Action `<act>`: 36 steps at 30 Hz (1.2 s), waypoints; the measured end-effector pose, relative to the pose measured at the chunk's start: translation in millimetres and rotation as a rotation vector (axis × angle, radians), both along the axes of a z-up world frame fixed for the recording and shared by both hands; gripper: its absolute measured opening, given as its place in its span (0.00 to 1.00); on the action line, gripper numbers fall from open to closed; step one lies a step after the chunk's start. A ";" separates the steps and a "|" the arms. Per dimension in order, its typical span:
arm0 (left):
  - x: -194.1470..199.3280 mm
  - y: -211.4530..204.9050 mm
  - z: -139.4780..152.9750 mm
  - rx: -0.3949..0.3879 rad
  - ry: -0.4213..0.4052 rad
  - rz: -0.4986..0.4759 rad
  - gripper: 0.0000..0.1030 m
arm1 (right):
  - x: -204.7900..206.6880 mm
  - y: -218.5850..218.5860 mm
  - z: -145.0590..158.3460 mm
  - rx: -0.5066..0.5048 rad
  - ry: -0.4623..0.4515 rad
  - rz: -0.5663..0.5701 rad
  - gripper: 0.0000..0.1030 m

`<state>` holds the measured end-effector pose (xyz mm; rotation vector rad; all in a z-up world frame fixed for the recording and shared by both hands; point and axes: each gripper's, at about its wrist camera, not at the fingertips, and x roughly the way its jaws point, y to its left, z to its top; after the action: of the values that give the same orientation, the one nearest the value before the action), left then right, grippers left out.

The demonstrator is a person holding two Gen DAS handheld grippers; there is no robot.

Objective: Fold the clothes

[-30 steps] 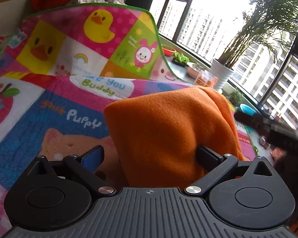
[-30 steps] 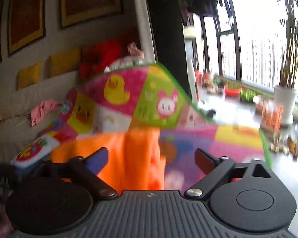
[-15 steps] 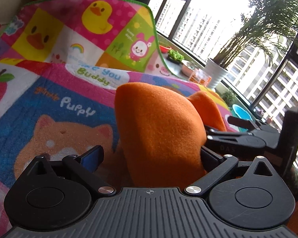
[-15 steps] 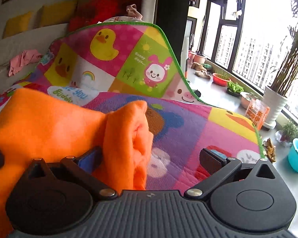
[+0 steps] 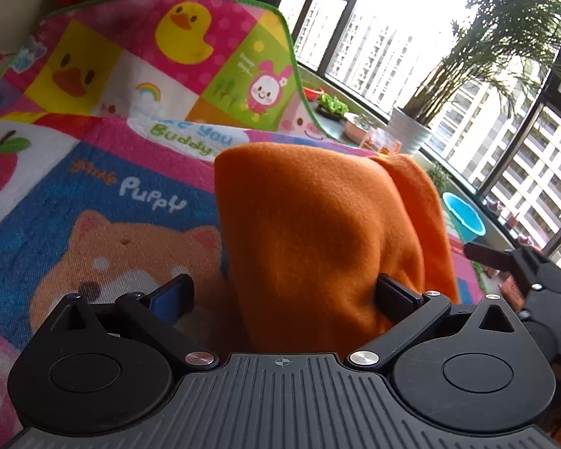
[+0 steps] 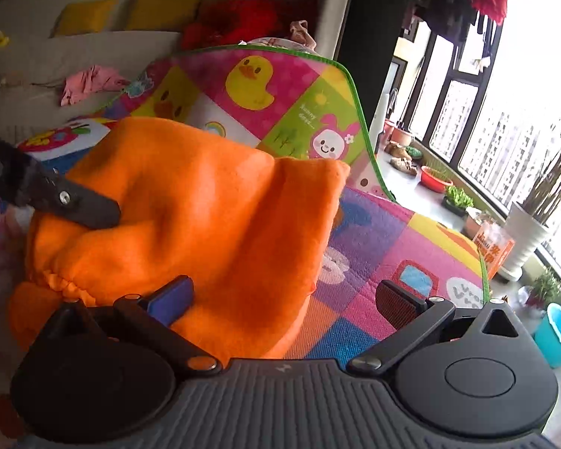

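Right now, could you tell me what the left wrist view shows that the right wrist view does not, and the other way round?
Only the left wrist view shows the Shiba dog print with the word "Puppy" on the play mat, and the right gripper at the frame's right edge. Only the right wrist view shows the yellow cushions, the pink garment on the sofa and the orange garment's gathered cuff. Both show the orange garment, the duck print, the potted palm and the blue tub.
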<state>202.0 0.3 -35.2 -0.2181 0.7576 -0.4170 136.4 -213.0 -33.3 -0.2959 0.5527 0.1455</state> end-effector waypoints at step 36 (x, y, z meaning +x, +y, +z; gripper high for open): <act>12.7 3.8 -8.6 0.072 -0.027 0.048 1.00 | 54.6 -40.9 48.6 0.257 -0.108 -0.121 1.00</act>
<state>214.7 4.1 -43.8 -0.1623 0.7385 -0.3458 191.1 -253.9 15.3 -0.0194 0.4375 0.0813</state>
